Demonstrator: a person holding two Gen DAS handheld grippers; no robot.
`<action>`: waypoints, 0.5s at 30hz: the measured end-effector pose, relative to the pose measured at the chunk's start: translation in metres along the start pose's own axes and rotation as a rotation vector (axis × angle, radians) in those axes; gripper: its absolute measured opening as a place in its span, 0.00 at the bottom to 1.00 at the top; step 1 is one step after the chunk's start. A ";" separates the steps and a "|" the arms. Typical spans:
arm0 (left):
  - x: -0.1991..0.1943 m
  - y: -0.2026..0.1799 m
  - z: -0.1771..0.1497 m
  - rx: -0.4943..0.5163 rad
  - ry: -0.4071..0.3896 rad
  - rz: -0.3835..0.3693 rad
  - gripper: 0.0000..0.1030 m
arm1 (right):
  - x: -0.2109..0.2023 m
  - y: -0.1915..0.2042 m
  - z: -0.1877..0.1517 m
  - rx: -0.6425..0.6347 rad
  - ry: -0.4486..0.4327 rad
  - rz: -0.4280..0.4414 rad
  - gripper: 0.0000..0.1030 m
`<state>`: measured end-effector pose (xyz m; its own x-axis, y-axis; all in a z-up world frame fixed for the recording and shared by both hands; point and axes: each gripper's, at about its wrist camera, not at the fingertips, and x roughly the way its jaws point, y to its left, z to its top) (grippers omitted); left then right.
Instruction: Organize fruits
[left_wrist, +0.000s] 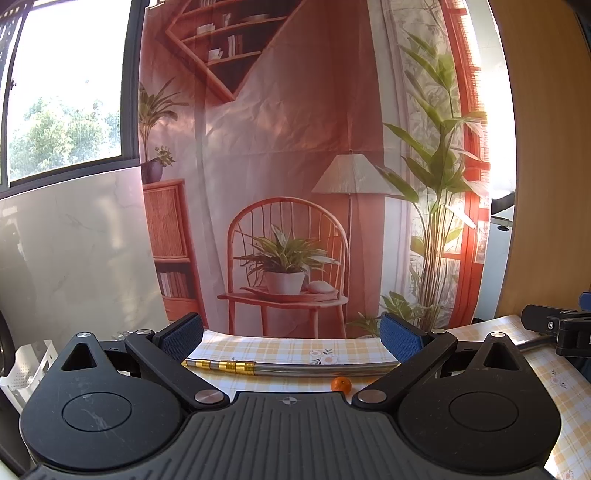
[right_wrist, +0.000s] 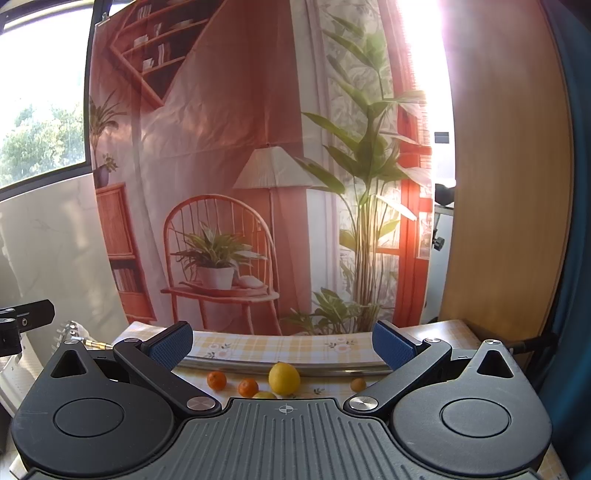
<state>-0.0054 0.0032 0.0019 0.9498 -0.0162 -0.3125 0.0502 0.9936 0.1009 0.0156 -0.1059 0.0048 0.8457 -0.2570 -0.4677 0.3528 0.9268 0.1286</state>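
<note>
Right tongs (right_wrist: 282, 343) spread, empty; smooth yellow lemon (right_wrist: 284, 378) beyond.

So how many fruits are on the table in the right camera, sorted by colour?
Orange fruits: 3
Yellow fruits: 2, the whole lemon and another half hidden by the gripper body
Total: 5
</note>
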 end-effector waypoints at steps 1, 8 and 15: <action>0.000 0.000 0.000 -0.001 0.001 0.000 1.00 | 0.000 0.000 0.000 -0.001 0.001 0.000 1.00; 0.001 0.001 0.001 -0.003 0.006 -0.006 1.00 | 0.000 0.000 -0.001 -0.002 -0.001 -0.001 1.00; 0.000 0.002 -0.001 0.000 0.005 -0.007 1.00 | -0.001 0.000 -0.001 -0.002 -0.001 -0.001 1.00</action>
<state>-0.0053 0.0048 0.0014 0.9477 -0.0226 -0.3183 0.0568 0.9935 0.0986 0.0148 -0.1054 0.0043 0.8460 -0.2582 -0.4665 0.3528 0.9271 0.1267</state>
